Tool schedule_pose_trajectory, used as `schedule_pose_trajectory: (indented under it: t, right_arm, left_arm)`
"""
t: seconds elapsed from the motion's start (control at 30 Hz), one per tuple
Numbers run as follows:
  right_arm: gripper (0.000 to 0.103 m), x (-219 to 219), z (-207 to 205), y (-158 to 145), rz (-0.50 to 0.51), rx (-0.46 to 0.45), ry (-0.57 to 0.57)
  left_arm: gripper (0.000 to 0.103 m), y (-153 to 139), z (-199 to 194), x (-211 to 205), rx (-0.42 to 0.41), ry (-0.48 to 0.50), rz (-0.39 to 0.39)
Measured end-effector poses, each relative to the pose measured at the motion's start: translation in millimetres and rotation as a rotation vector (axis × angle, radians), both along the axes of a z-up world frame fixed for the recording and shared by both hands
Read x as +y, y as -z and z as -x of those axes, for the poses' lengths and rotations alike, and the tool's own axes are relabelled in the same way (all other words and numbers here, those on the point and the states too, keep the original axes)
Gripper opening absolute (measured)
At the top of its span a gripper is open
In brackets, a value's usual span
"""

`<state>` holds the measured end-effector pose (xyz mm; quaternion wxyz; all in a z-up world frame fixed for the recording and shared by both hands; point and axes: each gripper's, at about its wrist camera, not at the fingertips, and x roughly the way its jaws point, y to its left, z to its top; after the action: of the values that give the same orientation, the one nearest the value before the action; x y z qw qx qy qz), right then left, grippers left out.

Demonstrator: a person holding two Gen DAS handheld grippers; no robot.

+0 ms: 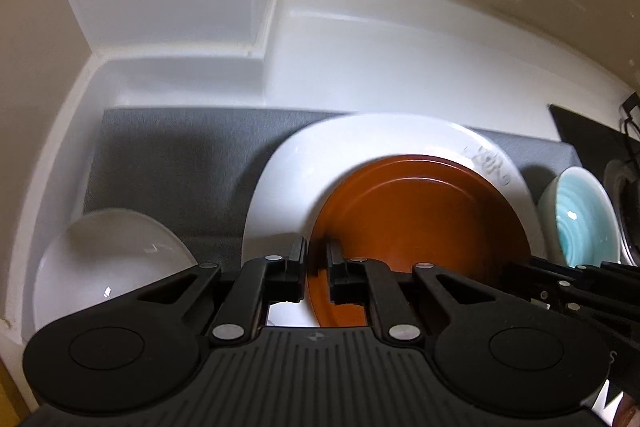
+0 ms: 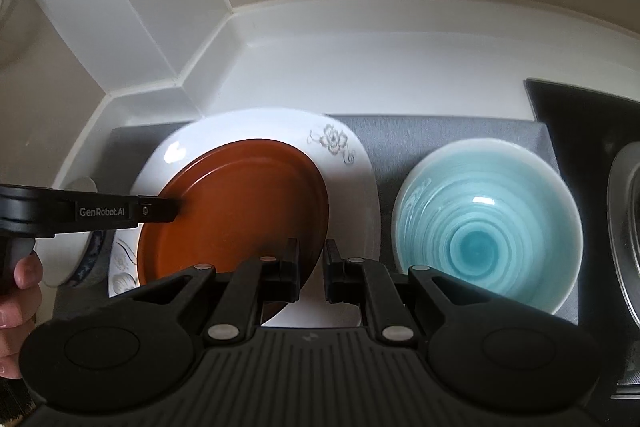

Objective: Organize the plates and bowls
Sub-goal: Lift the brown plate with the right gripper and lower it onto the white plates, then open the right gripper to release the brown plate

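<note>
Brown plate (image 2: 240,203) sits on top of the white flowered plate (image 2: 352,183), which lies on a grey mat (image 2: 440,135) on a white counter (image 2: 360,67), tucked into a corner of beige walls.

Relative to the brown plate: clear glass bowl (image 1: 108,259) to its left on the mat, white plate directly beneath, blue ringed bowl (image 2: 484,223) just to its right, apart from the white plate's edge. Further right, a metal sink rim (image 2: 624,227) and a dark panel (image 2: 580,111). Nothing sits between the plate and the grippers.

Left gripper (image 1: 318,267): jaws pinched on the brown plate's left rim, rim edge between the pads. A person's hand (image 2: 16,291) holds its handle.

Right gripper (image 2: 312,269): jaws nearly closed over the brown plate's right rim; rim runs into the gap, so it reads as gripped.
</note>
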<state>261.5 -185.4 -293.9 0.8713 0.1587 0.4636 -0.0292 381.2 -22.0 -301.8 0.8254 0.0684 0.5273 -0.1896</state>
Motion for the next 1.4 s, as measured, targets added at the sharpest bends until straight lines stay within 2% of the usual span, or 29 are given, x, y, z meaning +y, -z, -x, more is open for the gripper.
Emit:
schedule_pose_trajectory:
  t: [0.43,0.6,0.7,0.73,0.77,0.83,0.97,1.1,1.17,1.2,1.4]
  right_arm:
    - [0.012,-5,2,6,0.005,0.002,0.013]
    - [0.014,-9,7,3,-0.011,0.0,0.03]
    - [0.015,-8,12,0,-0.013,-0.004,0.037]
    - [0.022,-8,14,-2,-0.01,-0.006,0.039]
    - [0.033,-7,17,-4,-0.018,-0.014,0.037]
    - [0.049,-4,22,-9,-0.026,-0.025,0.031]
    - [0.057,6,33,-23,-0.01,-0.05,0.012]
    - [0.062,20,44,-34,-0.003,-0.067,-0.02]
    - [0.072,30,49,-38,0.012,-0.071,-0.033]
    - [0.074,35,53,-39,0.014,-0.076,-0.044]
    - [0.077,67,67,-50,0.008,-0.094,-0.116]
  left_arm:
    - [0.008,2,9,-7,-0.028,0.032,-0.01]
    - [0.009,3,10,-1,0.025,0.027,0.034]
    - [0.025,-1,16,2,0.032,0.032,0.056]
    - [0.038,-3,19,2,0.026,0.038,0.057]
    - [0.049,-6,22,3,0.016,0.041,0.059]
    - [0.055,-14,29,7,-0.001,0.045,0.072]
    - [0.067,-32,43,18,-0.02,0.045,0.106]
    - [0.07,-47,54,35,-0.04,0.034,0.13]
    - [0.072,-52,62,46,-0.059,0.044,0.13]
    - [0.072,-55,64,52,-0.067,0.048,0.121]
    - [0.074,-66,75,96,-0.079,-0.001,0.12]
